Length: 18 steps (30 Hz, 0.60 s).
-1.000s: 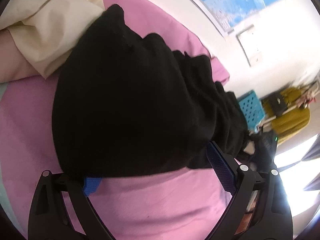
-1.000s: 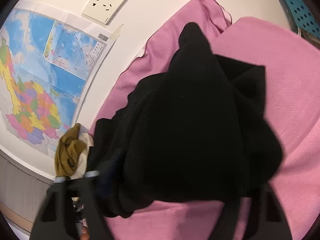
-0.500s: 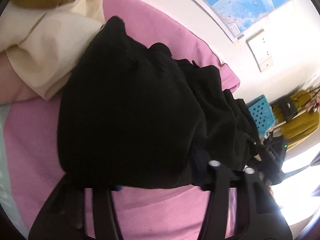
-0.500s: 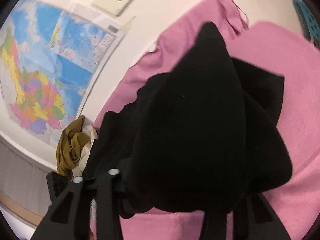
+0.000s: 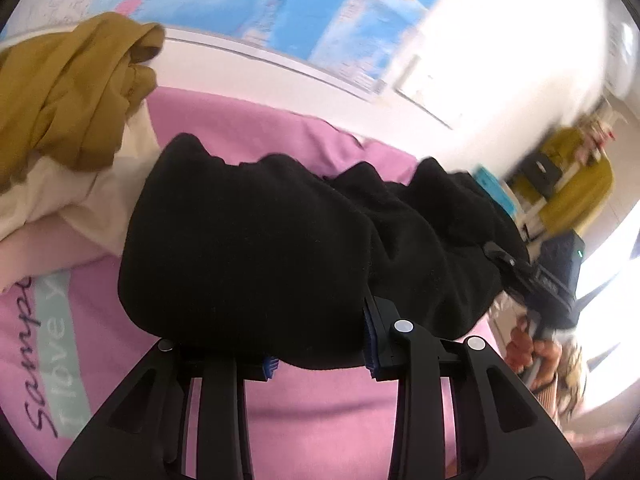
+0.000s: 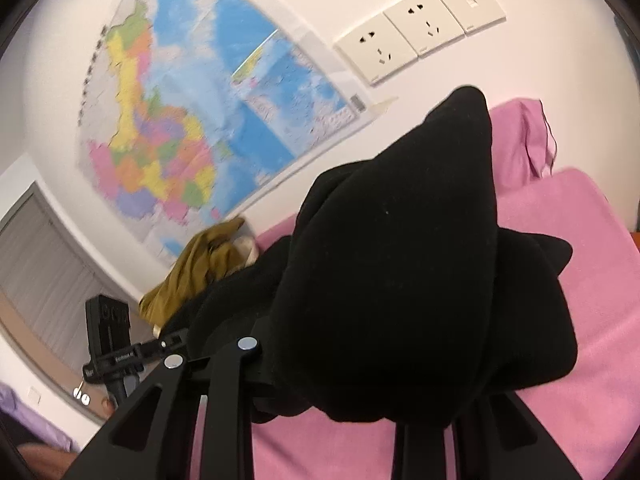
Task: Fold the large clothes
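"love" legible on pink bed sheet [image 5: 328, 420]; black garment [image 5: 280, 264] stretched sideways above it, clenched by left gripper [image 5: 318, 354] and right gripper [image 6: 352, 380].

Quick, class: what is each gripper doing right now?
Left gripper: shut on the black garment.
Right gripper: shut on the black garment too.

I get bright daylight w/ blown-out glare at the window area [image 5: 608, 280] on the right of the left wrist view. Motion blur smears the colourful paper wall map [image 6: 192, 120] in both views. The black knit garment [image 5: 280, 248] reads as flat shadow, no detail. Fisheye bends edges, dark vignette at corners.
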Available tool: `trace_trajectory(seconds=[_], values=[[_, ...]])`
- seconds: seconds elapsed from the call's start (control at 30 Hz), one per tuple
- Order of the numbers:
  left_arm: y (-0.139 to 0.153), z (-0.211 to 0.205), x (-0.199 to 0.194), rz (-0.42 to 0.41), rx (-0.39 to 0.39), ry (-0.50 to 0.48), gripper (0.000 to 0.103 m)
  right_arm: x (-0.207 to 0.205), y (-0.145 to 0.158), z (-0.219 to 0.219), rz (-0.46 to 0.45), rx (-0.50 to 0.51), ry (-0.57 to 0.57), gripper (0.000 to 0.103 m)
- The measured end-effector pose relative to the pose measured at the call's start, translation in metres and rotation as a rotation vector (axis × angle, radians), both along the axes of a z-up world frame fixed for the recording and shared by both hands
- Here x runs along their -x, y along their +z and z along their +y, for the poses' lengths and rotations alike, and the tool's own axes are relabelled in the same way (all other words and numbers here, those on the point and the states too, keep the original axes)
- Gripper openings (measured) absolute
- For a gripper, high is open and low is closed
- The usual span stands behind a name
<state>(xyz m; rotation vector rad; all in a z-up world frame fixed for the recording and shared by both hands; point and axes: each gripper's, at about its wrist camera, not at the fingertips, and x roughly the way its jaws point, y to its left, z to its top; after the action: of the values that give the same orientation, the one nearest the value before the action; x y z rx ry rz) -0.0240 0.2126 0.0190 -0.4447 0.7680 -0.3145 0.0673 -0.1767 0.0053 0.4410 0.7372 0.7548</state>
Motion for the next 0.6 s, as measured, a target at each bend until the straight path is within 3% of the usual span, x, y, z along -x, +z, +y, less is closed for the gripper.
trace_trajectory(seconds=[0.17, 0.23, 0.3, 0.4, 0.47, 0.6], values=[[-0.044, -0.019, 0.041, 0.095, 0.014, -0.119, 0.033, 0.036, -0.038, -0.023, 0.113, 0.049, 0.020, 0.030], [-0.070, -0.029, 0.051, 0.161, -0.034, -0.144, 0.033, 0.042, -0.062, -0.030, 0.198, 0.047, 0.010, 0.033], [-0.081, -0.031, 0.056, 0.174, -0.054, -0.148, 0.038, 0.045, -0.084, -0.036, 0.266, 0.084, -0.018, 0.046], [-0.069, -0.026, 0.062, 0.136, -0.075, -0.158, 0.045, 0.051, -0.081, -0.044, 0.266, 0.140, -0.033, 0.063], [-0.051, -0.025, 0.072, 0.073, -0.147, -0.177, 0.046, 0.058, -0.069, -0.050, 0.250, 0.200, -0.005, 0.068], [-0.026, -0.015, 0.091, -0.050, -0.220, -0.230, 0.071, 0.080, -0.043, -0.073, 0.201, 0.346, -0.007, 0.071]])
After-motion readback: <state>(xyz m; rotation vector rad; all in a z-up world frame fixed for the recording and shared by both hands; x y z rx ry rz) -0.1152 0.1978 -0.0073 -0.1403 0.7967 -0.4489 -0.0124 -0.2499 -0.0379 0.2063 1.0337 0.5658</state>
